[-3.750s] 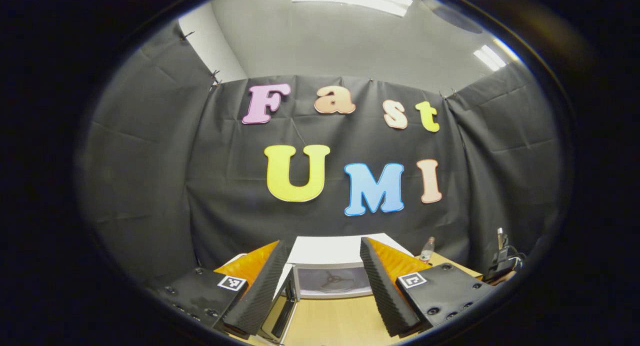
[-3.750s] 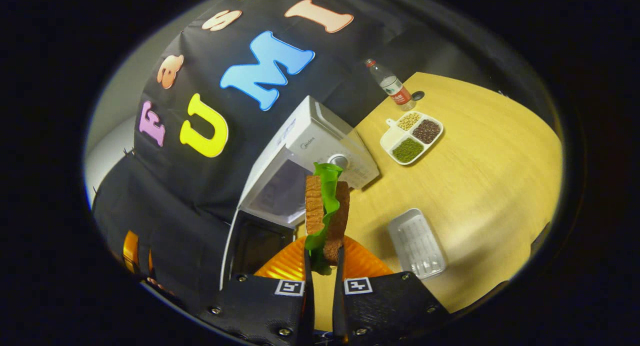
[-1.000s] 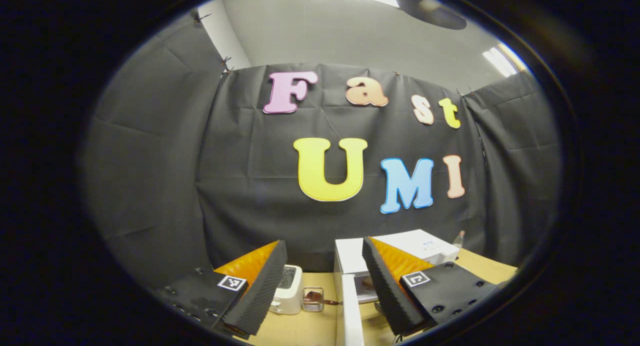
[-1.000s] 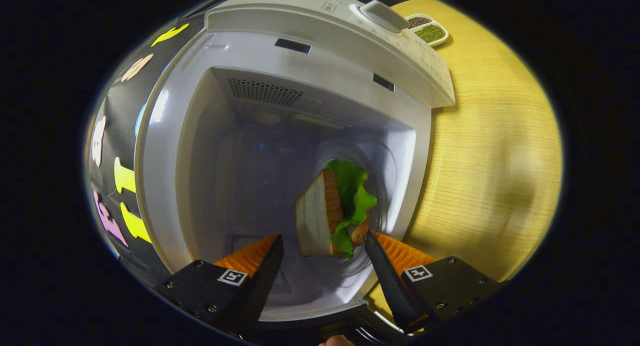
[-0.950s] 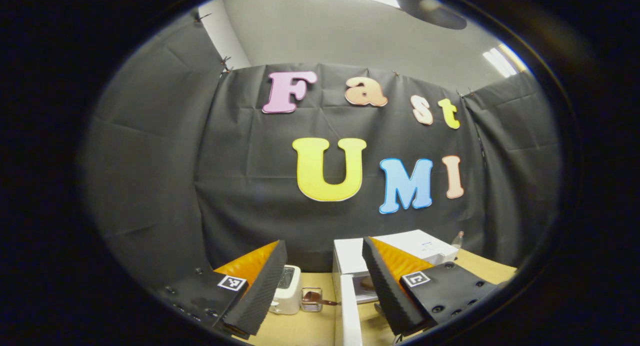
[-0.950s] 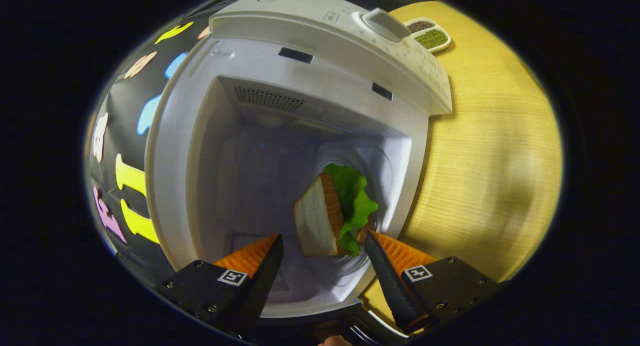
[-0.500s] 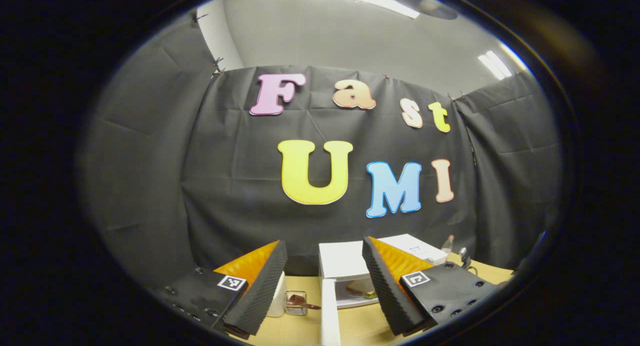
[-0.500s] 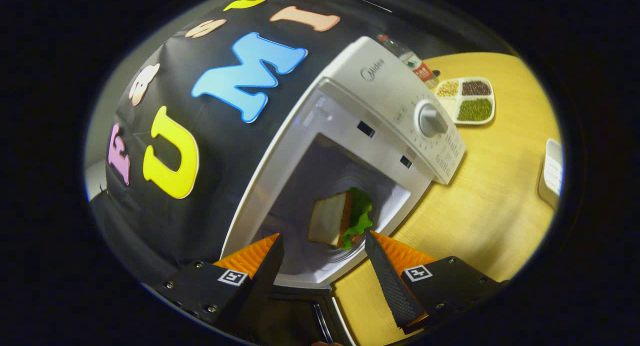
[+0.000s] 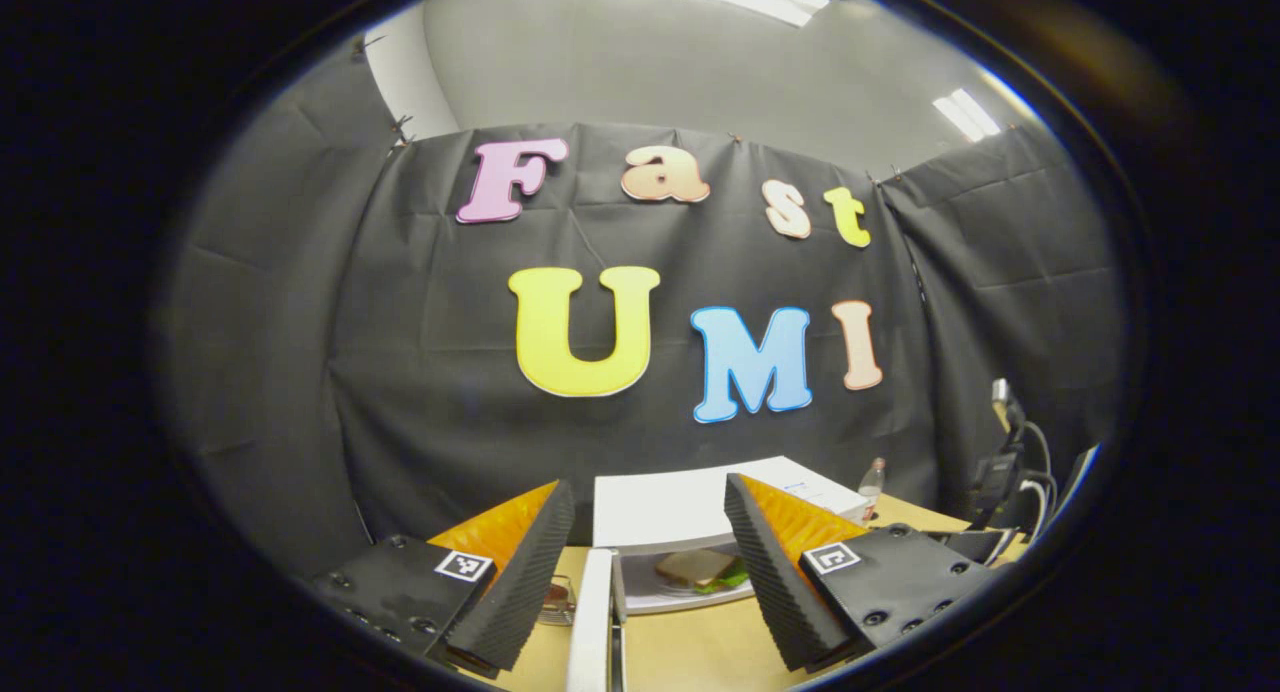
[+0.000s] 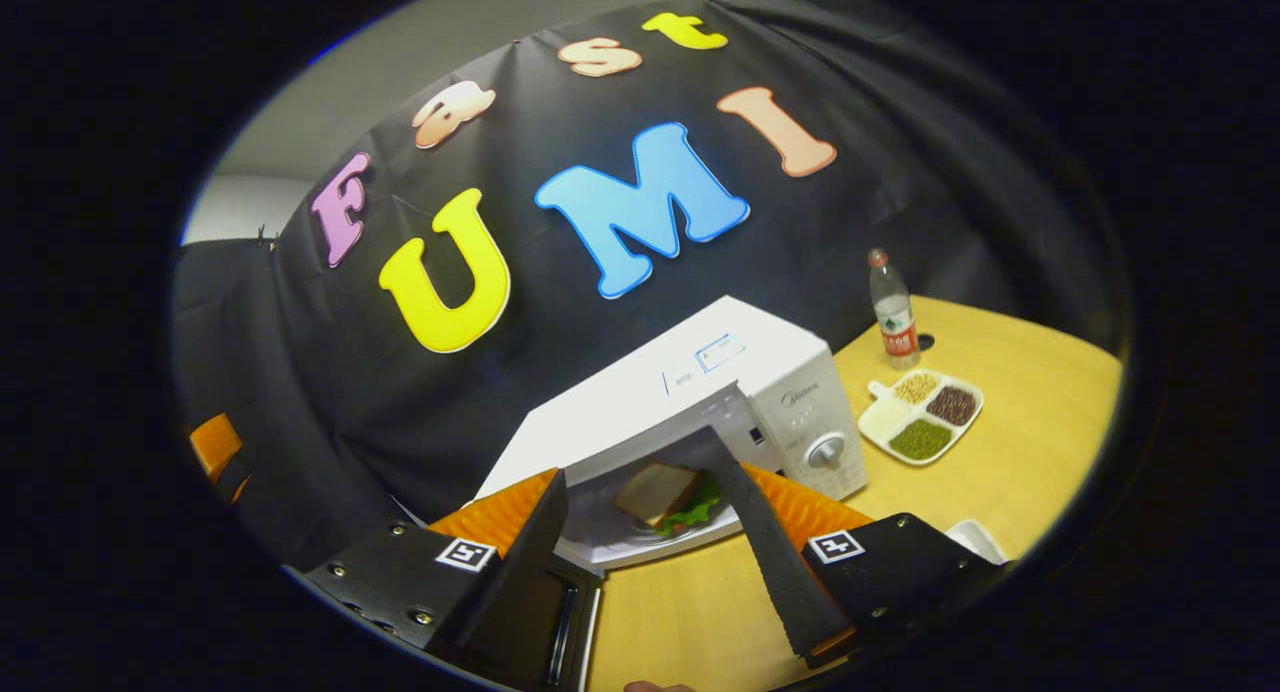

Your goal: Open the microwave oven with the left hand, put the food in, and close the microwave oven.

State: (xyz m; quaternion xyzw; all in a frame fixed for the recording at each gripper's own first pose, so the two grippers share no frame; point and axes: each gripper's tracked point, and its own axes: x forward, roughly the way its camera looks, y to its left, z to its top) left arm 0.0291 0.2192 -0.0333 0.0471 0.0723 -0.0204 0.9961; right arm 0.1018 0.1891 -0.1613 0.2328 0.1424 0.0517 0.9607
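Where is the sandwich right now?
The sandwich lies inside the open microwave, seen between the fingers of the right gripper in the right gripper view, left of the control dial.

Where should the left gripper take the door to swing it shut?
On the door's free white edge, which stands open and edge-on between the left gripper's open fingers. Come from its outer, left side and push toward the microwave, where the sandwich already sits.

The microwave oven (image 10: 700,392) stands on the table (image 10: 1010,452) against the booth wall, with the sandwich (image 10: 668,499) inside it. Its door (image 9: 592,612) hangs open at the left. To its right lie a divided dish (image 10: 922,416) and, behind that, a bottle (image 10: 893,312).
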